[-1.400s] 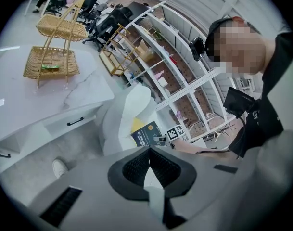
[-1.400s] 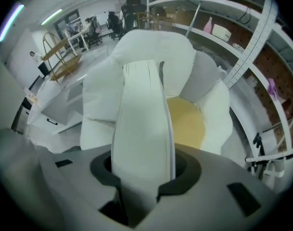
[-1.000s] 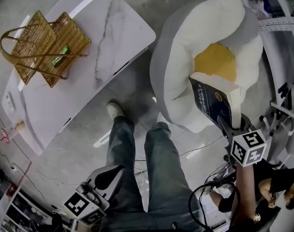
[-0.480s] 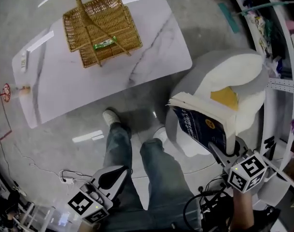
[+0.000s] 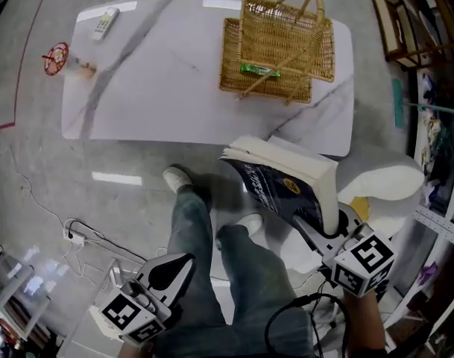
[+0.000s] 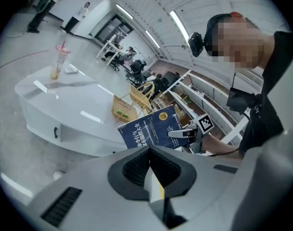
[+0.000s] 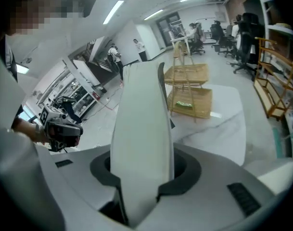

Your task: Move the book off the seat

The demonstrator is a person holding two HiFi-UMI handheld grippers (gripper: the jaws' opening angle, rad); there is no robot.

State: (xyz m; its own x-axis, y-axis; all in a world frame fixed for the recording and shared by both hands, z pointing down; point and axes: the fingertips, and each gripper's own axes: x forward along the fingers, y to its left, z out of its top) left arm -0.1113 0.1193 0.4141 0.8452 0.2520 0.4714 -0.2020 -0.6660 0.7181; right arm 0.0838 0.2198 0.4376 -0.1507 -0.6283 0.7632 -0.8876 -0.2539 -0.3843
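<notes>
One thick dark-blue paperback book hangs in mid-air, clear of the white padded seat at lower right and just short of the white marble-patterned tabletop, above the grey floor beside our legs. Our right hand-held gripper is clamped on its lower edge. In the right gripper view the pale page block fills the gap between the jaws. Our left hand-held gripper hangs low at our left, jaws pressed together on nothing.

We judge the step in hand to be the carry to the tabletop. To do it well we must keep the clamp firm, since a heavy book pinched by one edge is likely to sag or fan open. We should bring it over bare marble, left of the woven wicker basket, and lay it flat before letting go. The idle left hand-held gripper could steady the far end.

The book stands on edge and leans. In the head view its long axis seems to run from the right hand-held gripper up and left, toward the near edge of the tabletop. Its blue cover faces lower left, toward our legs; the page edges face up, toward the basket.
</notes>
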